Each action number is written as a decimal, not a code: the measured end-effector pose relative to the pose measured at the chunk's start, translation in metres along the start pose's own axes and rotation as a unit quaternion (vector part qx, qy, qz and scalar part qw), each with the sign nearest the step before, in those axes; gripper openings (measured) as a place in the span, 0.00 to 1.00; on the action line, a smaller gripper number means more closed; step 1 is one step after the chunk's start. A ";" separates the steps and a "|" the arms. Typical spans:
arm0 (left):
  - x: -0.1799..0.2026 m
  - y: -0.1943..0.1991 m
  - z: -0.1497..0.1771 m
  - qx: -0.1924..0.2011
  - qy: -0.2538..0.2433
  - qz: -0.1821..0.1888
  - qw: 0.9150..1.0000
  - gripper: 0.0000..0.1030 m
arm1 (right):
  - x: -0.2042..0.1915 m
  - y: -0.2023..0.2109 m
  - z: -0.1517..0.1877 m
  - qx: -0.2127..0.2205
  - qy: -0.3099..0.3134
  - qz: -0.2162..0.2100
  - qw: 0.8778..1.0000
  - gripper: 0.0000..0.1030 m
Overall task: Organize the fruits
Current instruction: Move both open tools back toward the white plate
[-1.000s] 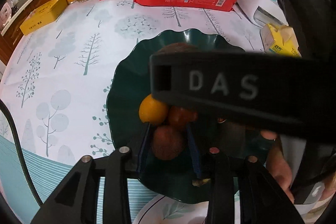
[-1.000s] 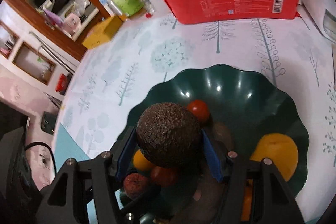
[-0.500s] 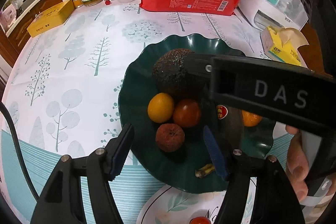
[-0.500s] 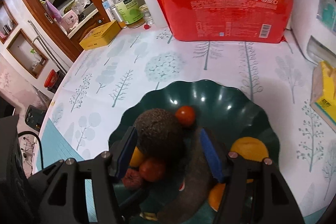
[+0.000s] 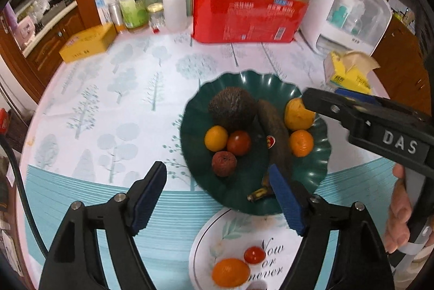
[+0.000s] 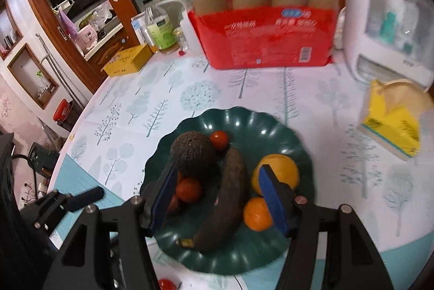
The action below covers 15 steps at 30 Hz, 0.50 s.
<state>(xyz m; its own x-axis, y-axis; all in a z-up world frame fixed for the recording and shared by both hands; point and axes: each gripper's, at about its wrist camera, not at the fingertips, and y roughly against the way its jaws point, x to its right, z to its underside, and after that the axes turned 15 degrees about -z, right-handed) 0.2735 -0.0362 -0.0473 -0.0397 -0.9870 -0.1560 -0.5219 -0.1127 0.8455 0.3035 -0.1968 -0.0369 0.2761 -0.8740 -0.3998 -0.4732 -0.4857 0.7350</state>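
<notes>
A dark green scalloped plate [image 5: 312, 162] [image 6: 282, 127] holds an avocado [image 5: 232, 109] [image 6: 194, 154], a dark overripe banana [image 5: 276, 138] [image 6: 227, 197], oranges [image 5: 301, 143] [image 6: 256, 214], a yellow citrus [image 5: 216, 138], tomatoes [image 5: 238, 143] [image 6: 219, 140] and a brown wrinkled fruit [image 5: 224, 163]. My left gripper [image 5: 217, 192] is open and empty above the plate's near edge. My right gripper [image 6: 214, 195] is open and empty above the plate; it shows at the right of the left wrist view [image 5: 366, 113].
A white printed plate [image 5: 211, 235] near me holds an orange fruit [image 5: 230, 272] and a small tomato [image 5: 254, 254]. A red paper-cup pack [image 5: 249, 10], bottles [image 5: 133, 5], a yellow box [image 5: 88, 43], a white appliance [image 5: 350, 10] and a yellow tissue pack [image 5: 350, 72] ring the table.
My right gripper has let go of the avocado, which now lies on the green plate. Both grippers have drawn back and up from the plate.
</notes>
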 end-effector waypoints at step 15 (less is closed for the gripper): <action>-0.055 0.107 0.057 0.089 0.004 -0.019 0.996 0.90 | -0.059 0.111 0.077 0.057 0.077 0.012 0.995 0.61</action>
<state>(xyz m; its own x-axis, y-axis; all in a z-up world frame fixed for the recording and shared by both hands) 0.1717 0.0124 0.0229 -0.0093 -0.9833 -0.1816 -0.6654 -0.1294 0.7352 0.1699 -0.2001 0.0257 0.3844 -0.8769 -0.2886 -0.5706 -0.4715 0.6724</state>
